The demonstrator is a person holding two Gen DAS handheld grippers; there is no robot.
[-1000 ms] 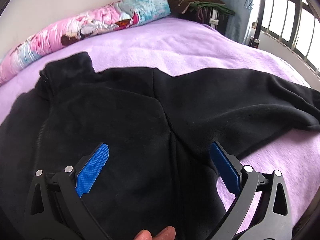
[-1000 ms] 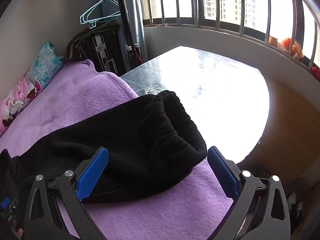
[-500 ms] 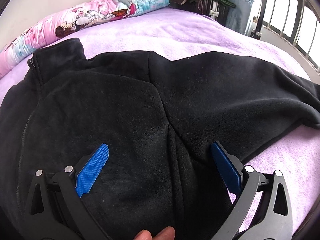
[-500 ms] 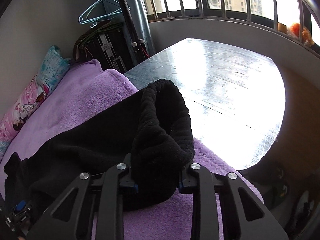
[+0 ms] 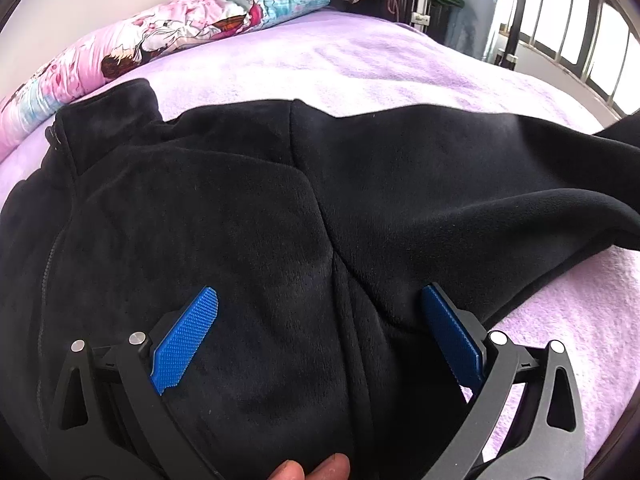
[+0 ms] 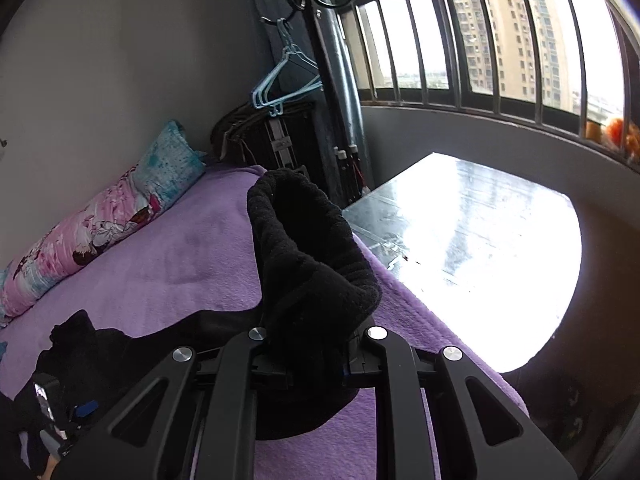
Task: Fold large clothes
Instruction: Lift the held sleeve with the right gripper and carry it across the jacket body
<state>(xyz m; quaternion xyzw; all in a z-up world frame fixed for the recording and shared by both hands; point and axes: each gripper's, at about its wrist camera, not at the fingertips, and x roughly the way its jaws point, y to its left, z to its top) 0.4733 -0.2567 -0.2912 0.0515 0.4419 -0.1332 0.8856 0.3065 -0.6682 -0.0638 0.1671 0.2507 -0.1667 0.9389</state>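
My right gripper (image 6: 316,356) has just clamped the sleeve cuff (image 6: 304,248) and lifted it, left gripper (image 5: 320,332) gaping over the jacket (image 5: 240,208), ready to fold inward.

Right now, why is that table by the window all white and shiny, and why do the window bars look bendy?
Right wrist view: daylight through the barred window glares off the dark tabletop, washing it out white. Both views: the fisheye lens curves straight lines, so the bars bow. Left wrist view: the black jacket shows little detail.
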